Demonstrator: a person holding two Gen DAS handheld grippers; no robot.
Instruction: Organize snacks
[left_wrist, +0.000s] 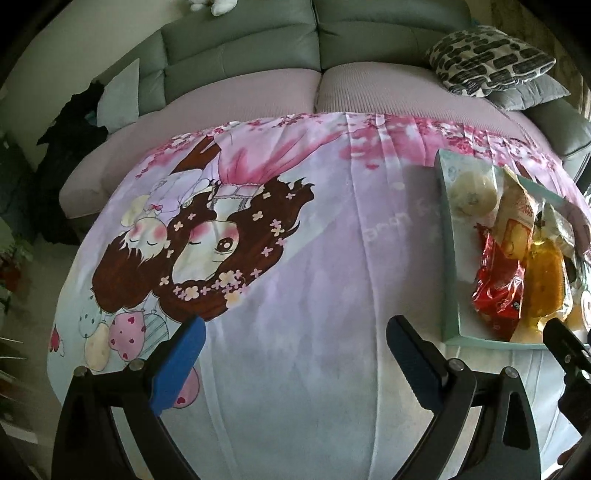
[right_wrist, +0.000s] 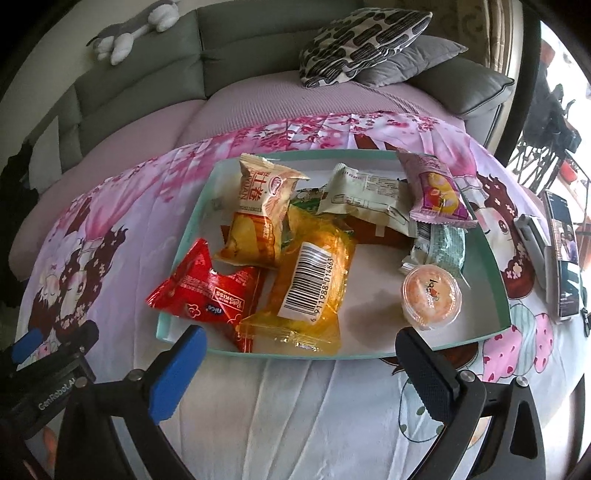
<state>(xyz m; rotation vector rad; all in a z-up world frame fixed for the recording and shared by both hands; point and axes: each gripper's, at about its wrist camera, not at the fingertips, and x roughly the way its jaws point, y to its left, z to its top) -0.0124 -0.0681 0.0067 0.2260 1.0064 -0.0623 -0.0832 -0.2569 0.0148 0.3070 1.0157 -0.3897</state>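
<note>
The left gripper (left_wrist: 295, 363) has its fingers (left_wrist: 177, 369) spread wide with nothing between them, hovering over a bare stretch of the cartoon-printed cloth (left_wrist: 314, 258) that covers the bench. The right gripper (right_wrist: 301, 374) is likewise wide open and empty, its fingers (right_wrist: 175, 373) poised just in front of the near rim of a shallow teal tray (right_wrist: 504, 291) that sits on the same cloth. Inside the tray lie the snacks in a loose heap: a red packet (right_wrist: 207, 288) at the near left corner, its tip overhanging the rim; a clear yellow packet (right_wrist: 306, 284) with a barcode label beside it, overlapping the red one; a cream and orange packet (right_wrist: 258, 218) leaning behind those two; a pale white wrapper (right_wrist: 365, 201) towards the back; a pink packet (right_wrist: 437, 192) propped against the far right side; a light green wrapper (right_wrist: 439, 247) below it; and a small round jelly cup (right_wrist: 431, 295) with an orange filling standing near the front right. In the left wrist view the tray shows at the right edge, with the tip of the right gripper just in front of it. To the right of the tray a phone (right_wrist: 563, 254) lies on the cloth. Beyond the bench stands a grey-green sofa (left_wrist: 240, 48) carrying a black and white patterned cushion (right_wrist: 360, 40) and a plush toy (right_wrist: 133, 29).
</note>
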